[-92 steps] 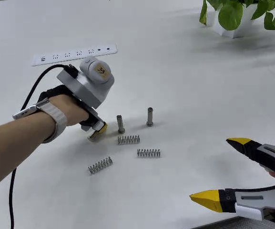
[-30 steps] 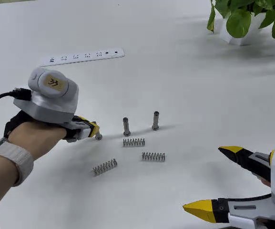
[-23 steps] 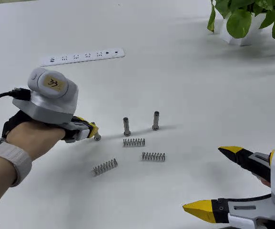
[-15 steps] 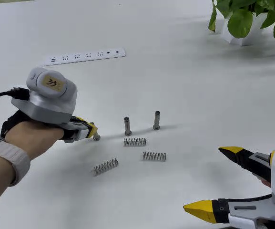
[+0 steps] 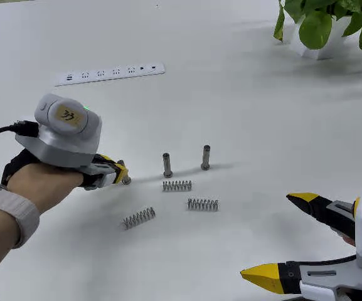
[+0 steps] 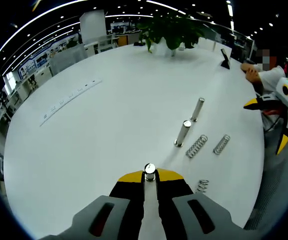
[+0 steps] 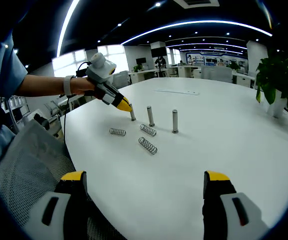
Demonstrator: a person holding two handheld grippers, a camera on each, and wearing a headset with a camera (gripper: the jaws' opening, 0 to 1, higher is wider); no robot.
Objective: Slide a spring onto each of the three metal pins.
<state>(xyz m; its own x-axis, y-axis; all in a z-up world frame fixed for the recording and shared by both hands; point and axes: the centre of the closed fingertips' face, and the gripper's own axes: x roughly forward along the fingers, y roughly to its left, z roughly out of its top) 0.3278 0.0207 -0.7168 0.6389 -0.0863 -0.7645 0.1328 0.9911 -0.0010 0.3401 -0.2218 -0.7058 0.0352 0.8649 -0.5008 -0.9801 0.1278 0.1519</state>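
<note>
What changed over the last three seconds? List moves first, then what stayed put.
The left gripper swung from a steep downward reach to nearly level, and it is now shut on the leftmost pin; whether it already gripped the pin earlier is hidden. The other two pins, the three springs and the open right gripper kept their places.

Three springs (image 5: 177, 185) on table (image 5: 250, 106) before pins (image 5: 167, 165), power strip (image 5: 110, 73) behind
</note>
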